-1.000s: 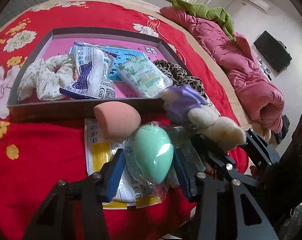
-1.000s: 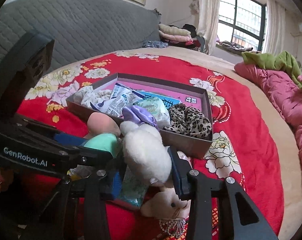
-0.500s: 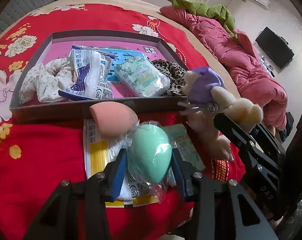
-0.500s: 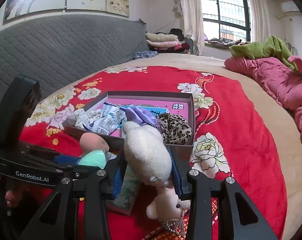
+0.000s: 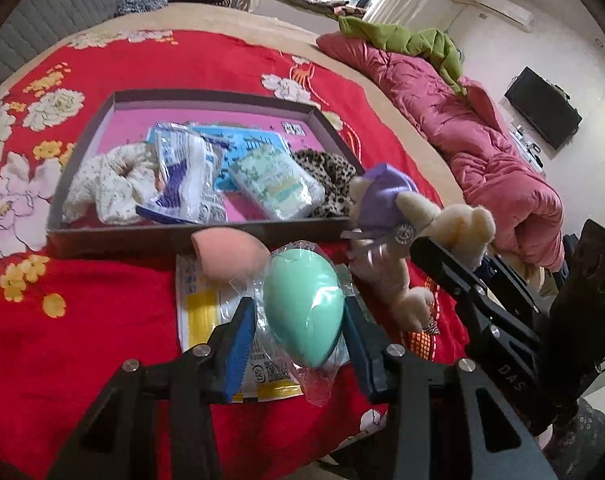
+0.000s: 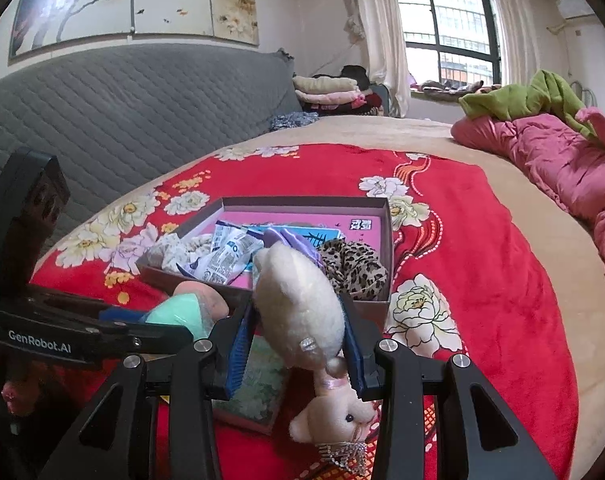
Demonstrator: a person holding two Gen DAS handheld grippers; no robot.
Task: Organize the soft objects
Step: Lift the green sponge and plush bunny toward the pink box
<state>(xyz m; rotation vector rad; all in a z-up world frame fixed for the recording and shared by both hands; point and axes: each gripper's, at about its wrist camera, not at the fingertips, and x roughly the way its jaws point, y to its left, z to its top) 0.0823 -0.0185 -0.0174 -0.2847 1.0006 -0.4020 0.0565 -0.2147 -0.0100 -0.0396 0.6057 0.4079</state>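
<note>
While my left gripper [image 5: 300, 326] pinches the green beauty sponge [image 5: 302, 304] through its crinkly clear wrapper, blue pads pressed against both of its sides after the jaws have just been closing on it, my right gripper [image 6: 298, 336] clamps the cream plush toy [image 6: 302, 304] around its body. From my right-hand view the toy's head hangs down below the pads and its purple dress [image 6: 290, 240] points up toward the box. From my left-hand view the same toy sits to the right of the sponge, held up off the blanket.

The pink beauty sponge [image 5: 228, 250] lies just behind the green one, on a white and yellow packet [image 5: 206, 300] on the red floral blanket [image 5: 82, 340], close to the near wall of the box.

The shallow box [image 5: 150, 236] with its pink floor sits further back on the blanket. Inside it, from left to right in my left-hand view, I see a cream floral scrunchie [image 5: 110, 184], a blue and white sachet [image 5: 186, 176], a pale green tissue pack [image 5: 274, 182] and a leopard-print scrunchie [image 5: 330, 176] in the right corner. A flat blue pack [image 5: 246, 144] lies under the sachet and tissue pack
</note>
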